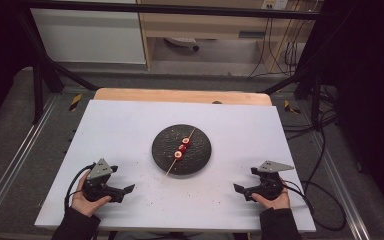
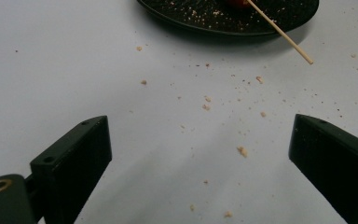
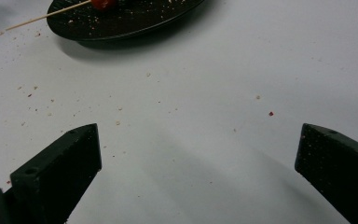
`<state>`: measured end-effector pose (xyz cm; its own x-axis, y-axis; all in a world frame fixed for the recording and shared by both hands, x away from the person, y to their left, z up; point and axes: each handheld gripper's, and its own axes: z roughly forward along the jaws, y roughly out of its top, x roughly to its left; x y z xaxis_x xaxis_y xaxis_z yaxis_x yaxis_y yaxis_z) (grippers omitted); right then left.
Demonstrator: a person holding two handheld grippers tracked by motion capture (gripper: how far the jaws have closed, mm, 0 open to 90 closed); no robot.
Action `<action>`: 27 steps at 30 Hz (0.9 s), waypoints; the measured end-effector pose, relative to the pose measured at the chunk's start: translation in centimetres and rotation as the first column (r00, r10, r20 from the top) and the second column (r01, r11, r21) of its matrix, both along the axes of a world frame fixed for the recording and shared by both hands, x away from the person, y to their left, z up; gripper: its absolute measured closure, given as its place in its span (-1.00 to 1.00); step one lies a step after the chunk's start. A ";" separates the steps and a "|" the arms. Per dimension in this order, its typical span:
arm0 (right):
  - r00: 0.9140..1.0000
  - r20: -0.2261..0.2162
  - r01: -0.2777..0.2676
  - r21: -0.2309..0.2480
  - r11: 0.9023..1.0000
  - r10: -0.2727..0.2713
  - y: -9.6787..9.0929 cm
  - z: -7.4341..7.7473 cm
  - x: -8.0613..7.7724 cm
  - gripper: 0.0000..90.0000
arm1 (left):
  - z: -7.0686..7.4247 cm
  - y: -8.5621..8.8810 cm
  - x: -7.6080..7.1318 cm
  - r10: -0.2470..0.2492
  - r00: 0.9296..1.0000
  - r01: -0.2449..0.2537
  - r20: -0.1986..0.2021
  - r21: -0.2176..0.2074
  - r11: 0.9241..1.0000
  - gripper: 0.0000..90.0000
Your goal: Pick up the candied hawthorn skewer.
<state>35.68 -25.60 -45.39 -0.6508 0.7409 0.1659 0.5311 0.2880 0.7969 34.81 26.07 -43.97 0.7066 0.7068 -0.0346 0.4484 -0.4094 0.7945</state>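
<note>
So the thing that matters here is the skewer (image 1: 180, 148), sitting on the dark plate (image 1: 200, 160) right in the middle of the high view. It's a thin wooden stick with three small red-and-pale pieces threaded on, probably fruit or candy, can't really tell. The stick runs diagonally, and its lower-left end pokes out past the plate rim over the white worktop (image 1: 130, 130).

The left hand-held gripper (image 1: 129, 189) is at the lower left of the frame and the right hand-held gripper (image 1: 237, 189) at the lower right, both resting on the worktop well away from the plate. Both have their jaws spread wide apart with nothing between them, which is really clear in the two gripper views. Crumbs (image 2: 242, 150) are scattered all over the white surface.

My guess on handling: the skewer is super light and the stick is stiff but would snap easily if squeezed hard or levered. The pieces look soft-ish and might slide or squish, so I wouldn't pinch those. Best spot to grab looks like the bare end hanging off the plate edge, since there's air under it and the jaws can get around it. It's thin and round though, so it could roll or twist in the grip
</note>
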 end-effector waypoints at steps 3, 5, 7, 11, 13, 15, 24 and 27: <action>1.000 0.002 -0.001 -0.004 1.000 0.001 0.0 0.0 0.0 -0.97 | 0.1 -0.3 0.1 0.002 1.000 -0.002 -0.006 -0.002 1.000 -0.88; 1.000 -0.002 0.000 -0.004 1.000 0.000 0.1 0.1 0.0 -0.97 | 0.2 -0.7 0.1 0.005 1.000 -0.005 -0.006 0.003 1.000 -0.88; 1.000 0.000 0.001 -0.007 1.000 -0.001 0.1 0.1 0.0 -0.97 | 0.3 -0.9 0.2 0.004 1.000 -0.004 -0.010 0.005 1.000 -0.88; 1.000 0.001 -0.001 -0.010 1.000 0.001 0.1 0.1 0.0 -0.97 | 0.6 -1.6 0.2 0.005 1.000 -0.005 -0.013 0.009 1.000 -0.88; 1.000 0.000 0.001 -0.008 1.000 -0.001 0.1 0.1 0.0 -0.97 | 0.8 -2.0 0.3 0.008 1.000 -0.008 -0.014 0.011 1.000 -0.88; 1.000 0.002 -0.001 -0.006 1.000 0.001 0.0 0.1 -0.1 -0.97 | 1.1 -2.5 0.4 0.008 1.000 -0.007 -0.016 0.014 1.000 -0.88; 1.000 -0.003 0.003 -0.009 1.000 -0.003 0.1 0.1 0.0 -0.97 | 2.7 -5.3 1.5 0.019 0.999 -0.018 -0.027 0.032 0.999 -0.87; 1.000 0.001 0.004 -0.009 1.000 -0.004 0.1 0.2 0.0 -0.97 | 3.1 -6.4 1.9 0.018 0.999 -0.017 -0.028 0.044 0.999 -0.86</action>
